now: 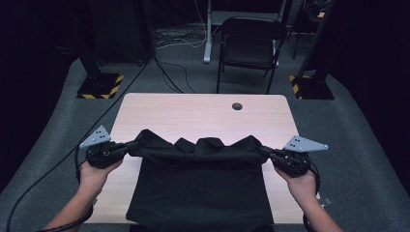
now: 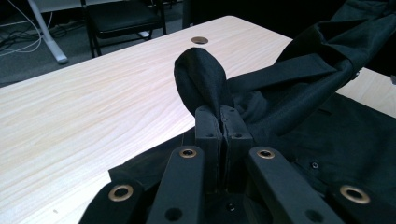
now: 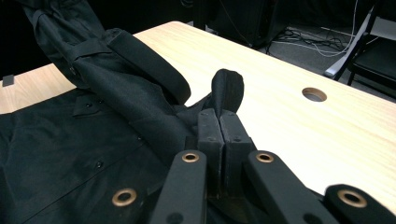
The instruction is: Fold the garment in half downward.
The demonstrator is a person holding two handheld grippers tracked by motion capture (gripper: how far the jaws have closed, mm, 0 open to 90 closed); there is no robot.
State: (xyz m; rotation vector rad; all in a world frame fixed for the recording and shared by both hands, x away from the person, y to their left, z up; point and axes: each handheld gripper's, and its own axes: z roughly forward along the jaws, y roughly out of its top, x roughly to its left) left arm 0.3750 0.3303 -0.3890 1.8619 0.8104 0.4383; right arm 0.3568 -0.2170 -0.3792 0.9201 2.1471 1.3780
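Observation:
A black buttoned garment lies on the pale wooden table, its near part spread flat and hanging over the front edge. Its far part is lifted into a bunched fold stretched between both hands. My left gripper is shut on the fold's left end; in the left gripper view the cloth bulges out above the closed left gripper. My right gripper is shut on the right end, and in the right gripper view a loop of cloth sticks up from the closed right gripper.
A round cable hole sits near the table's far edge. Beyond the table stand a folding chair and two posts on striped bases. Bare tabletop lies behind the garment.

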